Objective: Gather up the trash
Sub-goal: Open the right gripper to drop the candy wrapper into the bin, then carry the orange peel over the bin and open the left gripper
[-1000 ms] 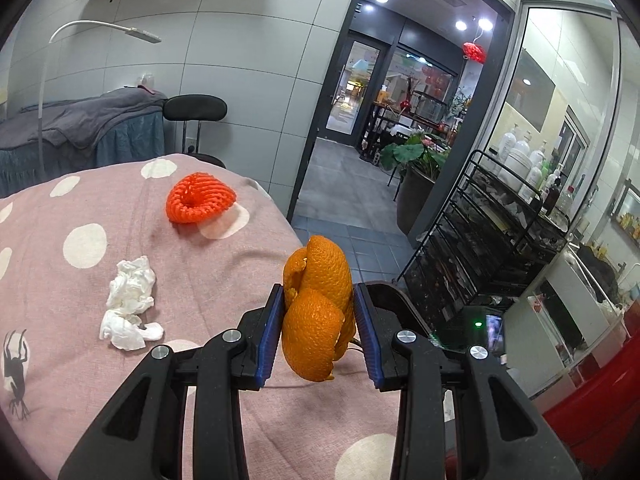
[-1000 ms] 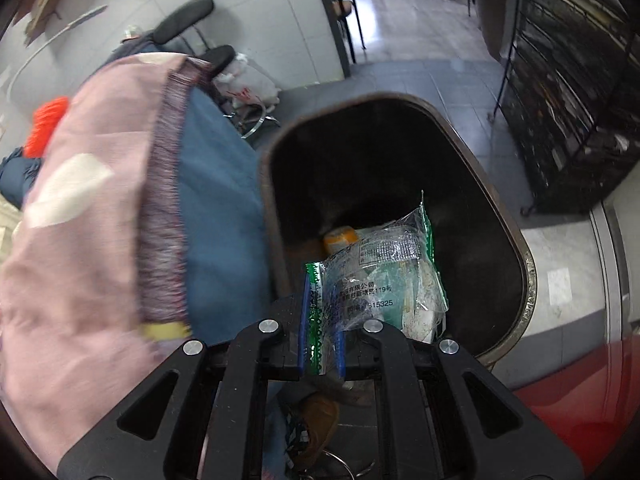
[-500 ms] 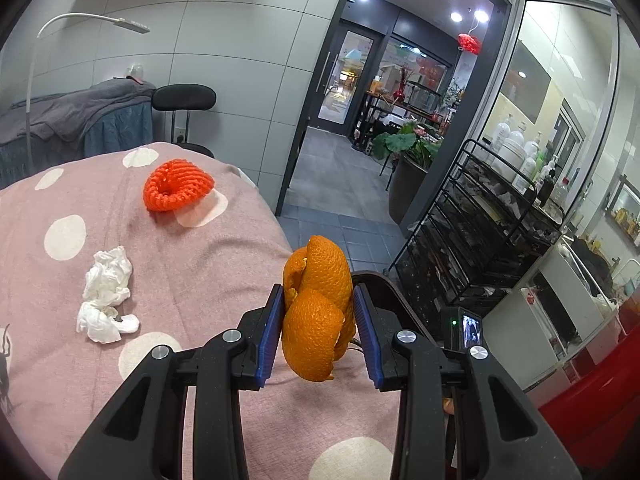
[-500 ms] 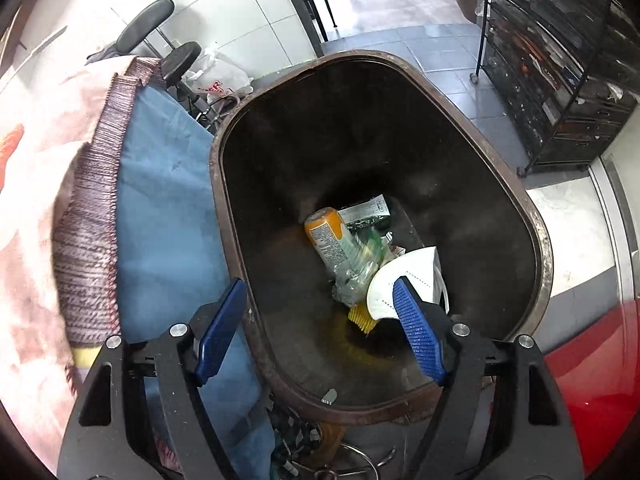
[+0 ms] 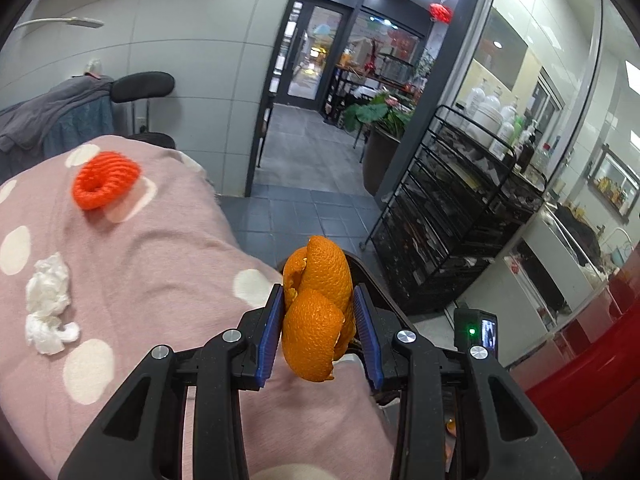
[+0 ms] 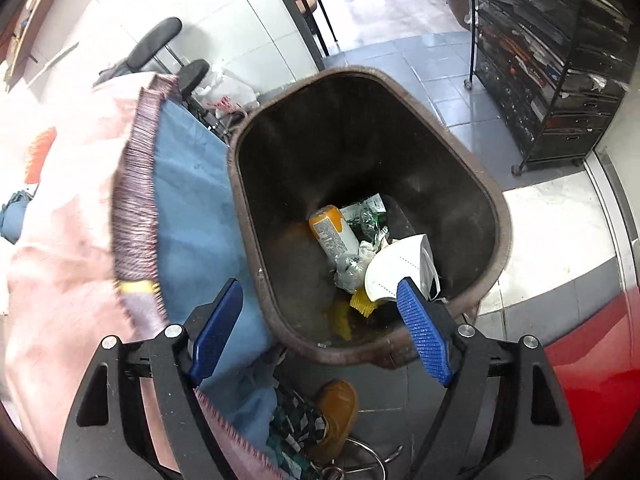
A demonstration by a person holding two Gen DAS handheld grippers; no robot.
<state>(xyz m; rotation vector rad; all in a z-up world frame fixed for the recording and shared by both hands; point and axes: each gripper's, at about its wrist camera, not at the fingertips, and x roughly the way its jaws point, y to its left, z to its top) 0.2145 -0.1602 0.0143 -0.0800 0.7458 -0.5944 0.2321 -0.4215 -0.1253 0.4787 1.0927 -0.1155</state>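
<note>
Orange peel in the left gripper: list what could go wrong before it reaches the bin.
1. The peel is curled and sticks out well past the left gripper pads; it could slip and land on the pink blanket.
2. The bin stands tight against the blanket's edge, so an early release may miss it.
3. The right gripper hangs open over the bin; the two could collide.

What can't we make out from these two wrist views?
- Left wrist view: most of the bin is hidden behind the orange peel and the left gripper.
- Right wrist view: the near floor of the bin is cut off by its rim and the right gripper.
- Right wrist view: print on the bottle is too small to read.
</note>
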